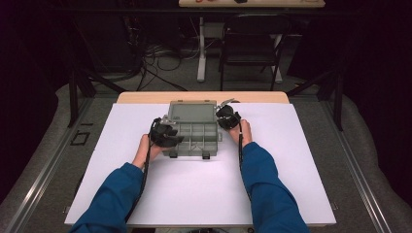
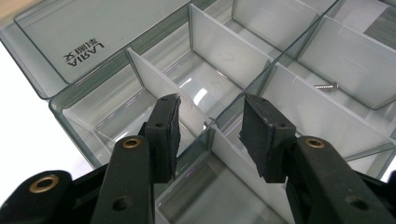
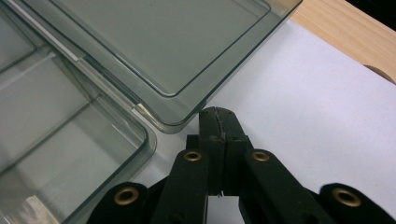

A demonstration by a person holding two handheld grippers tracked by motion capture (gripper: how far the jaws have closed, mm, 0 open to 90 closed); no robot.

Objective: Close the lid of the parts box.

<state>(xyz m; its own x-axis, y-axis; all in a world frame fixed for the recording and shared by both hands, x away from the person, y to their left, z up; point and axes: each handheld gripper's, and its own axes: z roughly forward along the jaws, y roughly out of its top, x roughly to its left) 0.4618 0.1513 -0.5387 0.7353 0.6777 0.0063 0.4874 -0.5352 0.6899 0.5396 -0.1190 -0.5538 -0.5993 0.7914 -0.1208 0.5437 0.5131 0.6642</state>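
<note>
Writing first: the flat lid (image 2: 70,32) of the clear grey-tinted plastic compartment box (image 1: 194,131) carries the raised word "LARIA" with two smaller characters beside it, which I cannot read; in your left gripper view it sits at 10 o'clock and reads upside down. No other label legible.

The box lies open on the white sheet (image 1: 204,189) that covers the wooden table (image 1: 145,97), at 12 o'clock from you, lid folded flat on the far side, white dividers (image 2: 219,42) splitting the tray into cells. A small metal screw (image 2: 326,86) lies in a cell at 2 o'clock in your left gripper view.

Your left gripper (image 2: 210,123): jaws part-open, a moderate gap, poised over the tray with a divider junction between the pads; whether the pads touch the dividers I cannot tell. Nothing gripped. In the high view it sits at the box's 9 o'clock edge (image 1: 165,133).

Your right gripper (image 3: 218,116): jaws fully together, nothing between them, tips just beside the rounded lid corner (image 3: 187,123), over the white sheet. In the high view it is at the box's 2 o'clock corner (image 1: 227,118)
</note>
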